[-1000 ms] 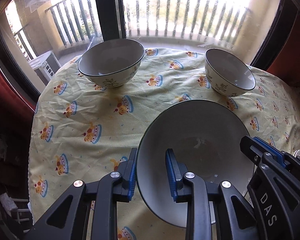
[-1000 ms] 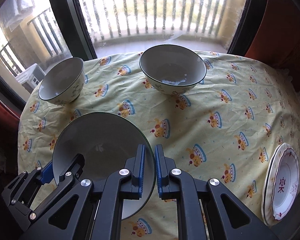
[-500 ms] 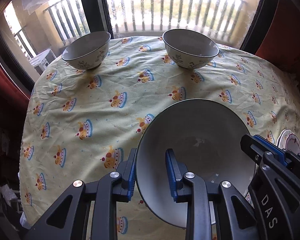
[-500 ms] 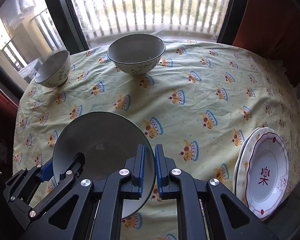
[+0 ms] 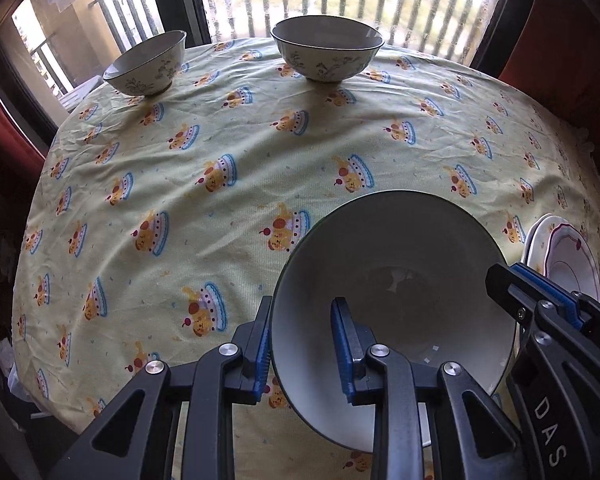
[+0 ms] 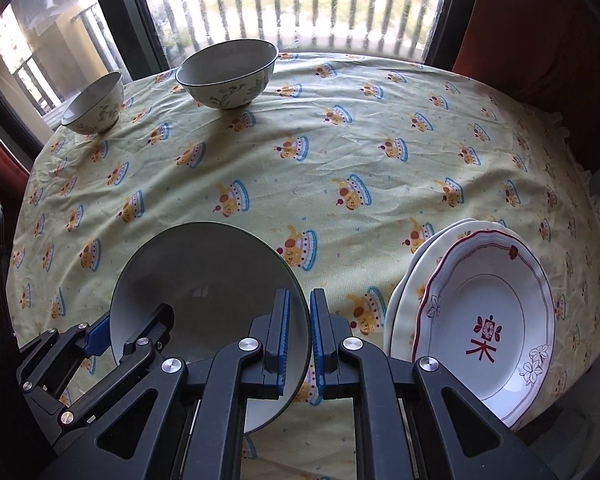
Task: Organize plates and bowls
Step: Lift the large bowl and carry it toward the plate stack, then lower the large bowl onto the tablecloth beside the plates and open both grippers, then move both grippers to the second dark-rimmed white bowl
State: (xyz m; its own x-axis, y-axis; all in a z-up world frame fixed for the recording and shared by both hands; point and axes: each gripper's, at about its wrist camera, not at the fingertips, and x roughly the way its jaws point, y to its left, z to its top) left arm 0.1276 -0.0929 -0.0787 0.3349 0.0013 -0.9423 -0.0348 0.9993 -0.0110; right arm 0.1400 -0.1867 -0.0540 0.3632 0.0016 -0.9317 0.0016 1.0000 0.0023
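Note:
A large grey bowl [image 5: 400, 264] with a dark rim is held above the table by both grippers. My left gripper [image 5: 304, 344] is shut on its left rim, one finger outside and one inside. My right gripper [image 6: 298, 332] is shut on its right rim; the bowl [image 6: 204, 276] fills the lower left of the right wrist view. Two floral bowls stand at the far edge: a small one [image 5: 146, 65] on the left and a bigger one [image 5: 326, 53] beside it. Two stacked plates [image 6: 484, 320], the top one white with a red rim, lie at the near right.
The round table [image 5: 260, 152] has a yellow cloth printed with cakes. A window with balcony railings [image 6: 300, 0] is behind it. Red curtains [image 6: 540, 20] hang at the right. The plates also show in the left wrist view [image 5: 564, 256].
Both grippers have carried the large bowl back toward the near edge and to the right. The two floral bowls now look farther away and the plates have come closer.

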